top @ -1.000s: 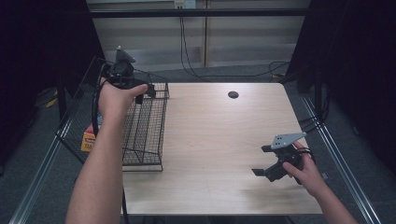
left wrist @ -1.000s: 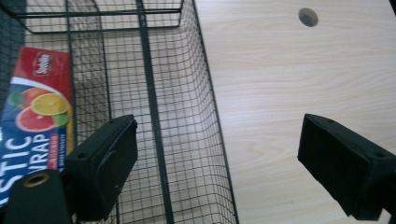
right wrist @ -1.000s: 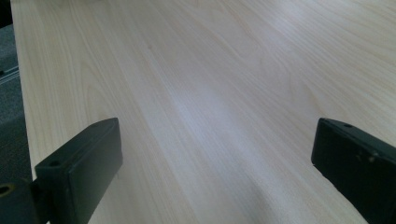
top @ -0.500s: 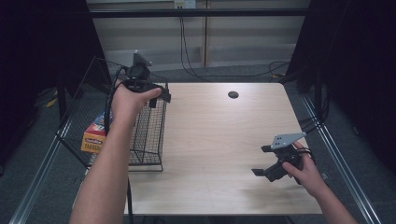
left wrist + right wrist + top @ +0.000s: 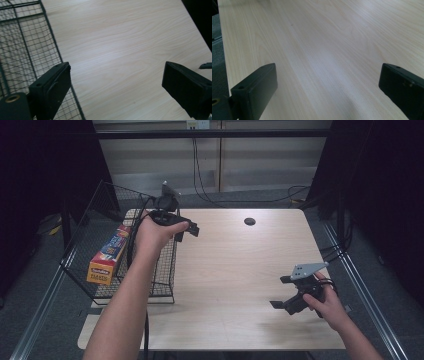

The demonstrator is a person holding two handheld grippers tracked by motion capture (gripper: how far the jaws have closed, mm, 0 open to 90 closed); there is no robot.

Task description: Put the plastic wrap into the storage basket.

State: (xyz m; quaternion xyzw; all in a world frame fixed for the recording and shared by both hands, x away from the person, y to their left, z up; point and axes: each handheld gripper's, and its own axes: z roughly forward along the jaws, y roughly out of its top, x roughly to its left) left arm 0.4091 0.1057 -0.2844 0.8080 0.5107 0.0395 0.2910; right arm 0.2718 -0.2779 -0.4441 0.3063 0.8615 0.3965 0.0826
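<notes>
A: Status of the left gripper (image 5: 192, 231)?

B: It hangs above the near-table edge of the black wire-mesh basket (image 5: 165, 270). Its jaws have just been opening and stand released, with nothing between them; bare light wooden tabletop (image 5: 130, 50) lies below.

A: Location of the orange-and-blue cardboard box (image 5: 109, 254)?

B: Inside the basket, leaning tilted against the wall on the far side from the tabletop's middle.

A: Right gripper (image 5: 281, 292)?

B: Well apart from the basket, low over the tabletop, jaws released and holding nothing.

A: Step in hand?

B: Judged as a transit of the empty left gripper beside the basket.

A: Next move?

B: If the box is the target, point the left jaws into the basket, straddle the box's narrow faces, then clench, avoiding the wire rim.
</notes>
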